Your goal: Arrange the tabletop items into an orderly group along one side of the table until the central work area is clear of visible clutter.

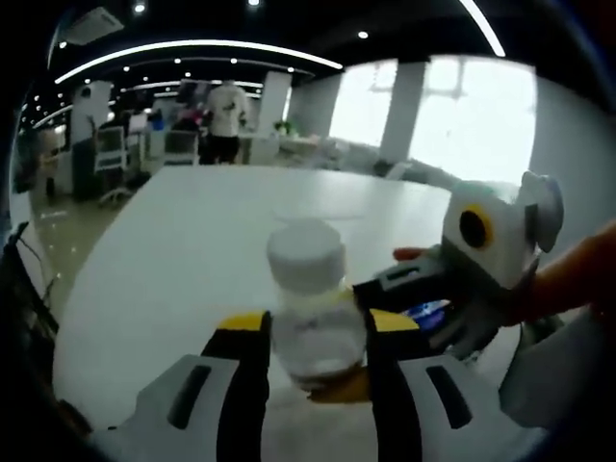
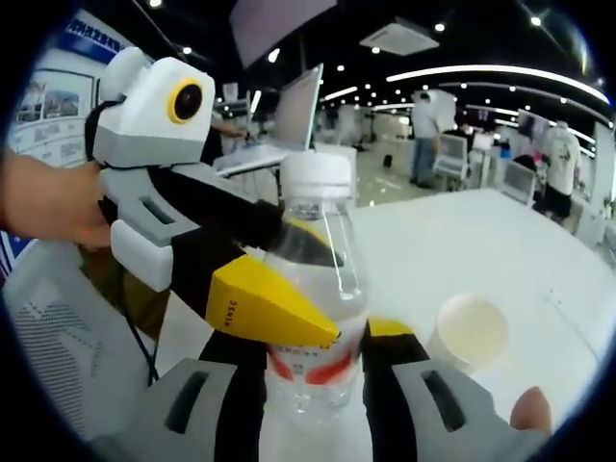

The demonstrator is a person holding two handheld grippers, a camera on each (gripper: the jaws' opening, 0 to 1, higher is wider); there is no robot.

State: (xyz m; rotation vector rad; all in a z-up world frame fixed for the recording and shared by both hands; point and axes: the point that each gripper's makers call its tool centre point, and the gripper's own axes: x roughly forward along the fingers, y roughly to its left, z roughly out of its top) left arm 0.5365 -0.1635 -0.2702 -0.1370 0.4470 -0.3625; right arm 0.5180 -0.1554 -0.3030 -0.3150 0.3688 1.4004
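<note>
One clear plastic bottle [image 2: 313, 289] with a white cap stands upright on the white table [image 2: 539, 250], clamped by both the left gripper [image 1: 318, 356] and the right gripper [image 2: 313, 375]; one paper cup [image 2: 469, 332] sits just beside the bottle.

You have one clear plastic bottle [image 2: 313, 289] with a white cap, one paper cup [image 2: 468, 332], and one white table [image 1: 192, 250] under them. You hold two grippers: the left gripper [image 1: 318, 361] and the right gripper [image 2: 313, 380]. Behind the table you can count at least three people standing and several white chairs
</note>
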